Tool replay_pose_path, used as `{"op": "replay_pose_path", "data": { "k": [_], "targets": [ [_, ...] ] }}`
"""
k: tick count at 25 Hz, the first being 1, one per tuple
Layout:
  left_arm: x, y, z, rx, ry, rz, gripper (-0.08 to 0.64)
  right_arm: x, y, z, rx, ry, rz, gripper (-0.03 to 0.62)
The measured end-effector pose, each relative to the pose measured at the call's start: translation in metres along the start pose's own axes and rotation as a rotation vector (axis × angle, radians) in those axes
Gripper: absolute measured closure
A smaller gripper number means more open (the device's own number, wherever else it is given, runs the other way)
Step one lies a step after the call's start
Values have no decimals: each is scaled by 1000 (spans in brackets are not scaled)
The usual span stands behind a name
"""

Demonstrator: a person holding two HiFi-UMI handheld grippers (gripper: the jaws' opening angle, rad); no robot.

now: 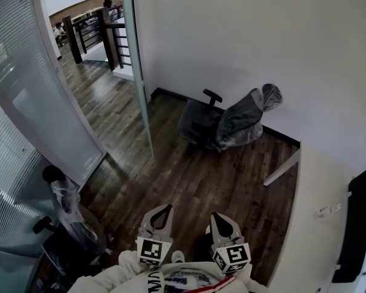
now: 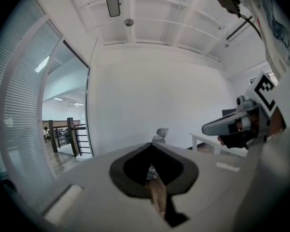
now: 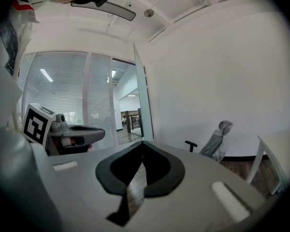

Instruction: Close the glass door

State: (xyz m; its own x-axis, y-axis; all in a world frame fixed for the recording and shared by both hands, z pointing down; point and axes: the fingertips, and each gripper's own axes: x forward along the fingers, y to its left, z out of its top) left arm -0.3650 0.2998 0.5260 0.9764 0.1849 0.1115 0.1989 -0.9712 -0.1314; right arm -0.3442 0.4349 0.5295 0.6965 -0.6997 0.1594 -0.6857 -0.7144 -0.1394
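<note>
The glass door (image 1: pixel 138 72) stands swung open into the room, its pale edge running down from the top of the head view close to the white wall. Left of it the doorway opens onto a wooden corridor. My left gripper (image 1: pixel 166 208) and right gripper (image 1: pixel 214 215) are low in the head view, side by side and well short of the door. Both are shut with nothing between their jaws. In the left gripper view my left gripper (image 2: pixel 151 144) points at the white wall with the door edge (image 2: pixel 88 110) to its left. The right gripper (image 3: pixel 142 142) points just below the door (image 3: pixel 143 95).
An office chair wrapped in plastic (image 1: pixel 232 124) stands by the wall right of the door. A white table (image 1: pixel 320 224) with a dark monitor (image 1: pixel 357 224) fills the right side. A frosted glass wall (image 1: pixel 30 90) and another wrapped chair (image 1: pixel 67 218) are at the left.
</note>
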Motion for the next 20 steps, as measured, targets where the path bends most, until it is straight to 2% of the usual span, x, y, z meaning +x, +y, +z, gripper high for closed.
{"op": "replay_pose_path", "data": {
  "k": [7, 20],
  "targets": [
    [52, 2, 1, 11, 18, 16, 557, 33, -47, 9, 17, -16, 5, 586],
    [194, -8, 29, 32, 27, 48, 557, 103, -177, 42, 19, -19, 31, 586]
  ]
}}
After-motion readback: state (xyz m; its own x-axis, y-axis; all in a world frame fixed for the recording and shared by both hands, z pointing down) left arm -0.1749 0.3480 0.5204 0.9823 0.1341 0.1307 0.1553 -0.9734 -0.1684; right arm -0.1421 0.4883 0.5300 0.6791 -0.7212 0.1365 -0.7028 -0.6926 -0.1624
